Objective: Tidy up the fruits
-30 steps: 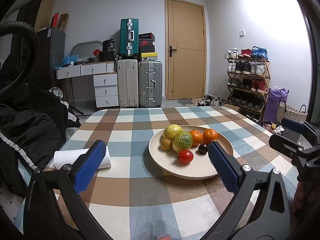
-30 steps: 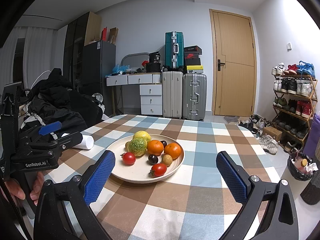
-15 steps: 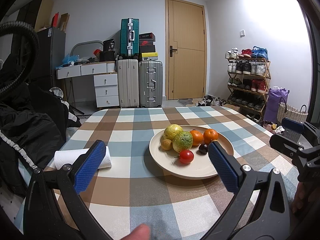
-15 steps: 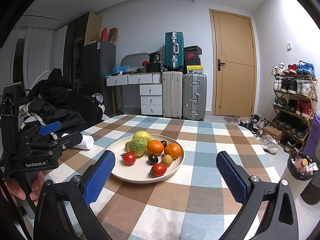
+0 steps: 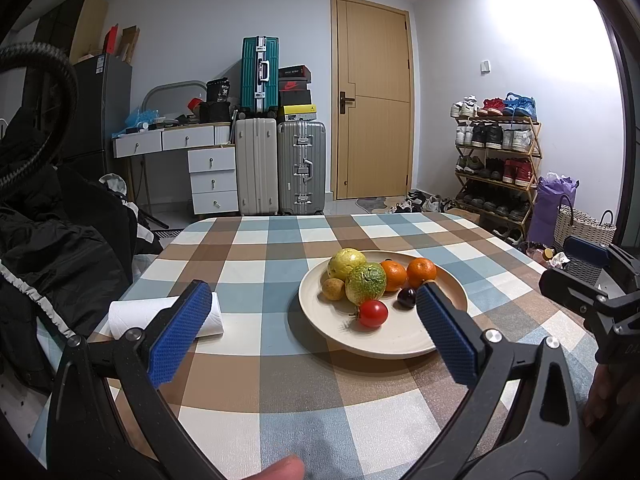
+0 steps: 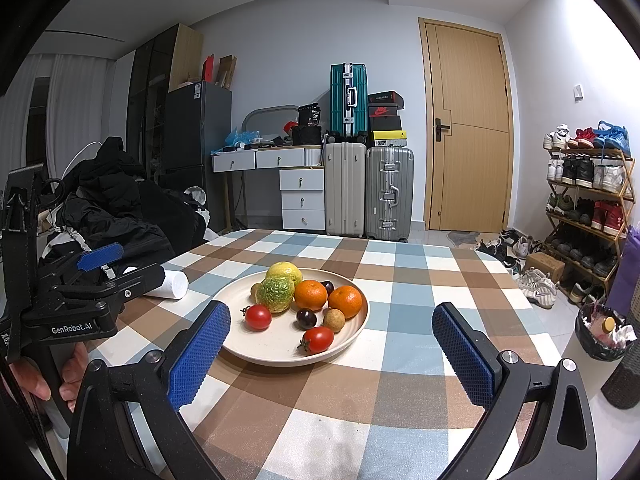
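A cream plate [image 5: 400, 344] [image 6: 276, 344] on the checked tablecloth holds several fruits. Among them are a yellow citrus [image 5: 346, 262] [image 6: 284, 272], a green bumpy fruit [image 5: 366, 283] [image 6: 275, 294], two oranges [image 5: 421, 272] [image 6: 345, 301], red tomatoes [image 5: 373, 313] [image 6: 258, 317], dark plums [image 5: 407, 297] [image 6: 306, 318] and small brown fruits [image 5: 333, 289] [image 6: 334, 319]. My left gripper [image 5: 314, 332] hovers open just short of the plate, with nothing between its blue pads. My right gripper [image 6: 332, 356] is open too, empty, near the plate's front rim.
A white paper roll [image 5: 164, 320] [image 6: 172, 284] lies left of the plate. Dark clothing [image 5: 52, 248] is heaped beyond the table's left edge. Suitcases [image 5: 280, 168], a drawer desk and a shoe rack [image 5: 496, 164] line the far walls. A fingertip [image 5: 280, 470] shows at the bottom edge.
A fingertip has come up into the bottom edge of the left wrist view. Both grippers and the fruit have stayed where they were.
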Demonstrator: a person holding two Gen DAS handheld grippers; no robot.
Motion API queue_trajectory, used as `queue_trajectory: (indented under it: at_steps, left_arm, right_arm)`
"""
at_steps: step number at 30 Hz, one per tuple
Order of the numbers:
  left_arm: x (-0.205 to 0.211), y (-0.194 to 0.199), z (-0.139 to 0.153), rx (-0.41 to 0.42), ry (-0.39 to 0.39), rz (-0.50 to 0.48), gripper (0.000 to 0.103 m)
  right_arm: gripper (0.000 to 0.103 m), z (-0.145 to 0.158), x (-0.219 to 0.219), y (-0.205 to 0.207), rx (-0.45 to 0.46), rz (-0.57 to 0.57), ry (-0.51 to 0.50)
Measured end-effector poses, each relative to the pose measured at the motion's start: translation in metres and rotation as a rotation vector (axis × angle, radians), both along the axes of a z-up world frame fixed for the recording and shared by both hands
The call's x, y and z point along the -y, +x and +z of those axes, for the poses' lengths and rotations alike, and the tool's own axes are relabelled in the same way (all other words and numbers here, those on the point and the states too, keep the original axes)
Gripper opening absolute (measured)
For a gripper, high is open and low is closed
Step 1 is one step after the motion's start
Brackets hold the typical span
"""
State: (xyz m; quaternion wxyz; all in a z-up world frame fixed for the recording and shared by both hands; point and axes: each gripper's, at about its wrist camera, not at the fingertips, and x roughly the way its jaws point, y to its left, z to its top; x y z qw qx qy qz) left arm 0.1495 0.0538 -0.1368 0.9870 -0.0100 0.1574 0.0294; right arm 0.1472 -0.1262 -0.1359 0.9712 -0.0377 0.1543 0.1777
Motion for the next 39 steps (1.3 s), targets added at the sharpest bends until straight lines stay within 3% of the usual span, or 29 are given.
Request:
queue_trajectory:
  at_steps: [39]
  left_arm:
    - [0.0029,-0.0024,0.0,0.0,-0.002,-0.013,0.102]
  right_arm:
    - [0.103,-0.0002,0.0003,0.0,0.0,0.0,0.001]
